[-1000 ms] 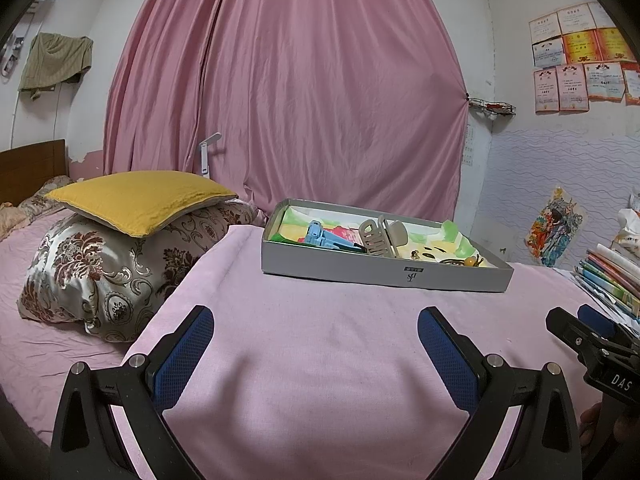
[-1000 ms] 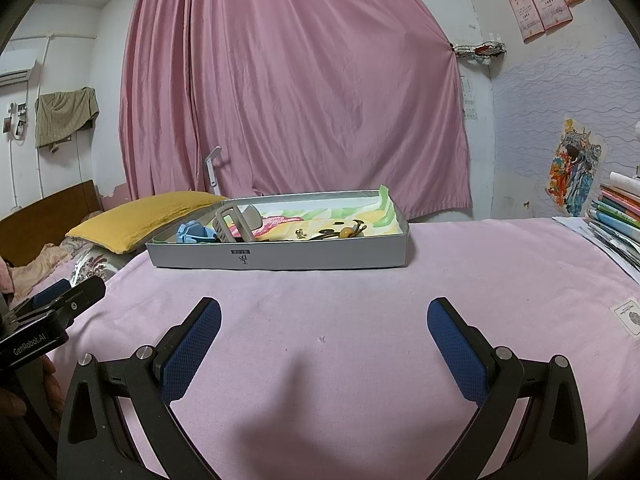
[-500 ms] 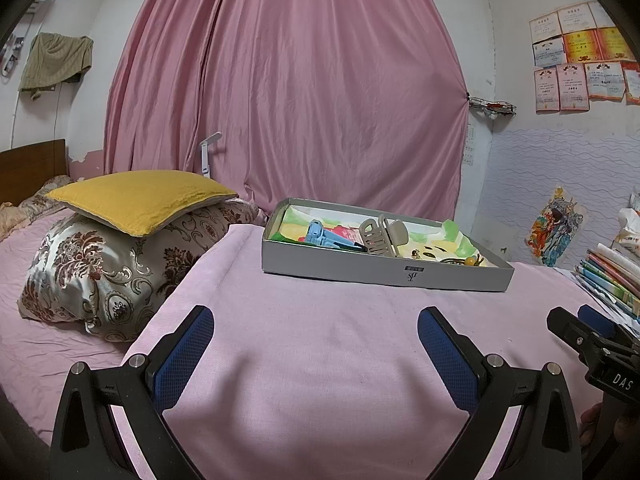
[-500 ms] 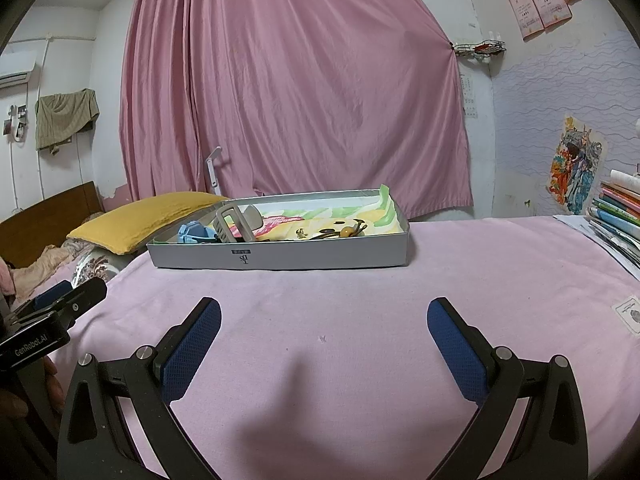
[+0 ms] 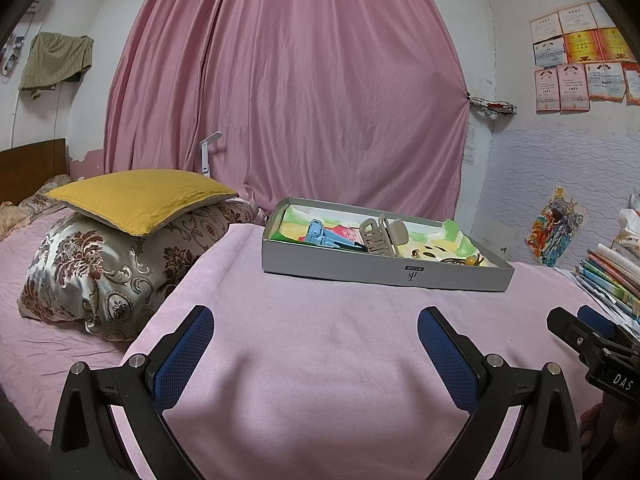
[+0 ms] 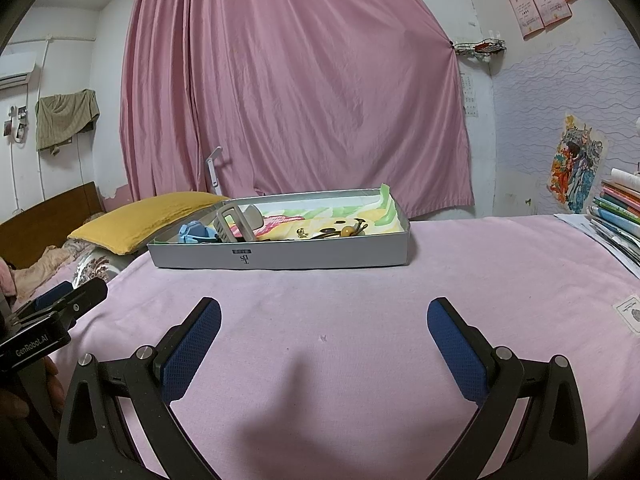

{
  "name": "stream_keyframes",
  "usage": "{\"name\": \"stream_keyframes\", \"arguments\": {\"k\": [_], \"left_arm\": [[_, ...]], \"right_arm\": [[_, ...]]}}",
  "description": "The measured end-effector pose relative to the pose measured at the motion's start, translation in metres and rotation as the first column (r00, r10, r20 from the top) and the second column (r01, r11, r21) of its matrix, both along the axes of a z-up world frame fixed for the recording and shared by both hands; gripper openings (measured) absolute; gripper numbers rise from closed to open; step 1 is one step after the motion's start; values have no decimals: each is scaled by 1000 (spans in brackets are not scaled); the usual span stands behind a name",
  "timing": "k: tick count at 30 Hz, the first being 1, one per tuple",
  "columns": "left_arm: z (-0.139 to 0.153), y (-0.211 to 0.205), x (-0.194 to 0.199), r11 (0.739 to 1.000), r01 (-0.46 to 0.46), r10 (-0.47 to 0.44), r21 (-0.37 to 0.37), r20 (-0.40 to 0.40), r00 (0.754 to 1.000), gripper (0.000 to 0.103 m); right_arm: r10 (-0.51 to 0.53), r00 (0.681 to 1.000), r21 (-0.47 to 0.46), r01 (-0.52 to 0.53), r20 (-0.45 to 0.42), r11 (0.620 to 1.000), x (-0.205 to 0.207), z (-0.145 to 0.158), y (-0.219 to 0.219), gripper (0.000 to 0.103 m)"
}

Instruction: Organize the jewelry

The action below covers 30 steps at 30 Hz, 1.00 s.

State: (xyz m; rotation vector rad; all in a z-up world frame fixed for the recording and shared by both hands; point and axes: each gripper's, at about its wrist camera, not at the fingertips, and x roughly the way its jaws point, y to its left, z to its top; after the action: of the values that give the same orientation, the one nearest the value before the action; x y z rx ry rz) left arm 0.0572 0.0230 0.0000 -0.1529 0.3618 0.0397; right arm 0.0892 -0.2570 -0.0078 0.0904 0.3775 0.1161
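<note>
The left gripper (image 5: 315, 354) hangs low over the pink sheet (image 5: 320, 340) with its blue pads (image 5: 182, 360) spread wide and nothing between them; the right gripper (image 6: 323, 350) does the same, its pads (image 6: 456, 354) equally far apart and empty; each shows at the edge of the other's view, the two side by side and apart. Farther along the sheet, well clear of both, lies a shallow grey tray (image 5: 384, 274), lined with a colourful printed paper (image 6: 320, 218); inside, toward its left end, a blue clip (image 5: 324, 236) lies beside a beige claw clip (image 5: 382, 234) that stands upright; toward the right end sits a small cluster of dark and gold pieces (image 6: 340, 231), too small to make out singly. Left of the tray a yellow cushion (image 5: 140, 196) rests on a patterned pillow (image 5: 100, 272); a stack of books (image 6: 618, 216) sits at the right edge; a pink curtain (image 5: 312, 92) hangs behind.
</note>
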Motion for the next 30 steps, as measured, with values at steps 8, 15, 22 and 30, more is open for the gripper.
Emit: {"name": "stream_keyframes", "arguments": {"k": [8, 15, 22, 30], "left_arm": [[0, 0, 0, 1000, 0, 0, -1, 0, 1000, 102], [0, 0, 0, 1000, 0, 0, 0, -1, 1000, 102], [1, 0, 0, 1000, 1, -1, -1, -1, 1000, 102], [1, 0, 0, 1000, 0, 0, 0, -1, 1000, 102]], "right_arm": [[0, 1000, 1, 0, 0, 1000, 0, 0, 0, 101], [0, 1000, 2, 0, -1, 1000, 0, 0, 0, 101], [0, 1000, 1, 0, -1, 1000, 0, -1, 2, 101], [0, 1000, 2, 0, -2, 1000, 0, -1, 1, 101]]}}
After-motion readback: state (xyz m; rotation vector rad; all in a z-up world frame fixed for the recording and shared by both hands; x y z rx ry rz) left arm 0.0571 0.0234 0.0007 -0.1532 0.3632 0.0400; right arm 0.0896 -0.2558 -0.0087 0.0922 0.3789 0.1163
